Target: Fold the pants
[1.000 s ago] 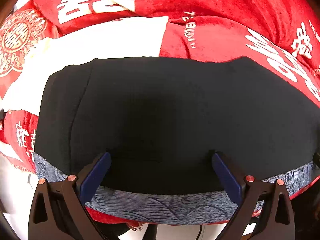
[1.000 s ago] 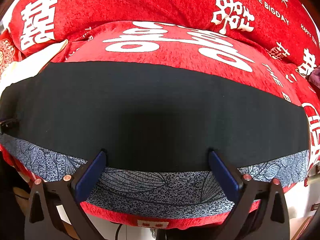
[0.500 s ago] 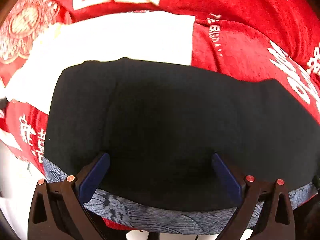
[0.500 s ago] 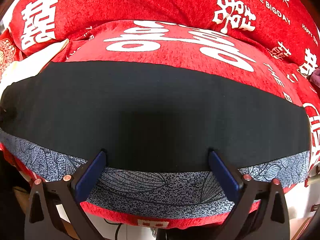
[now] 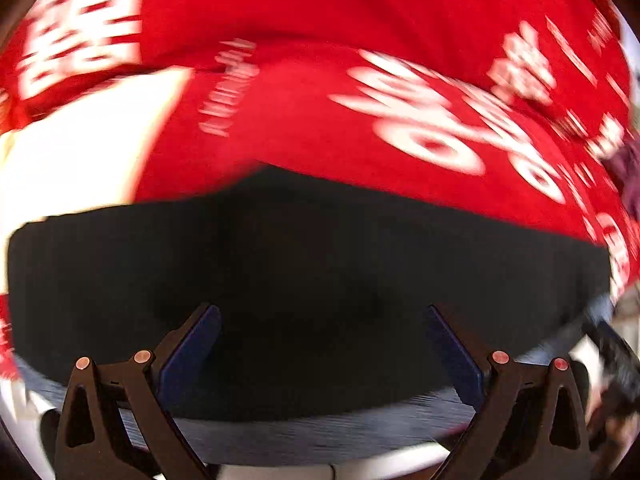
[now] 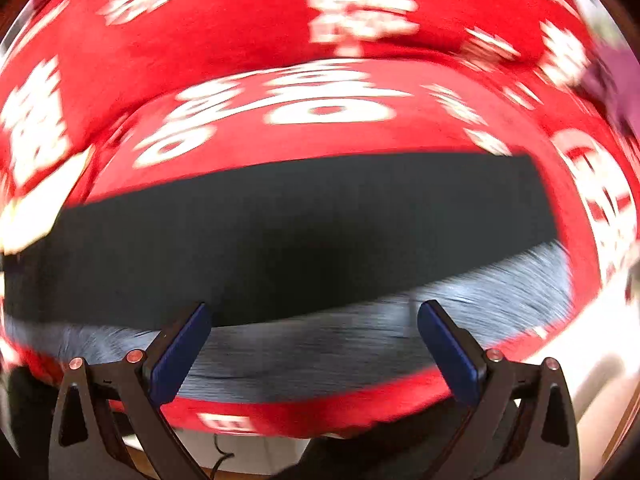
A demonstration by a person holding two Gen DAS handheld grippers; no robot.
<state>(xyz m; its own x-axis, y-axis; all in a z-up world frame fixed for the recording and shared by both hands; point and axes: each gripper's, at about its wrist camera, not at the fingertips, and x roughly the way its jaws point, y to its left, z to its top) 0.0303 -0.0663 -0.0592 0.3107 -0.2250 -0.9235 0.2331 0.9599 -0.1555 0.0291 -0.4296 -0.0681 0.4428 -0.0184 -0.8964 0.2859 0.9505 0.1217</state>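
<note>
Across red blanket (image 6: 320, 32), black pants (image 5: 312, 280) on grey cloth (image 6: 480, 292); left claw (image 5: 320, 316), right claw (image 6: 314, 312) both spread, empty.

Left gripper (image 5: 322, 344): black frame, blue-padded fingers (image 5: 188, 354) spread wide apart, nothing between them. Right gripper (image 6: 314, 344): same build, fingers (image 6: 450, 354) likewise spread wide, holding nothing. Both views motion-blurred.

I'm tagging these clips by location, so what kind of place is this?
Probably a home, perhaps a bedroom or a sofa corner: black pants lie on a soft red blanket printed with white characters, over a grey patterned cloth.
</note>
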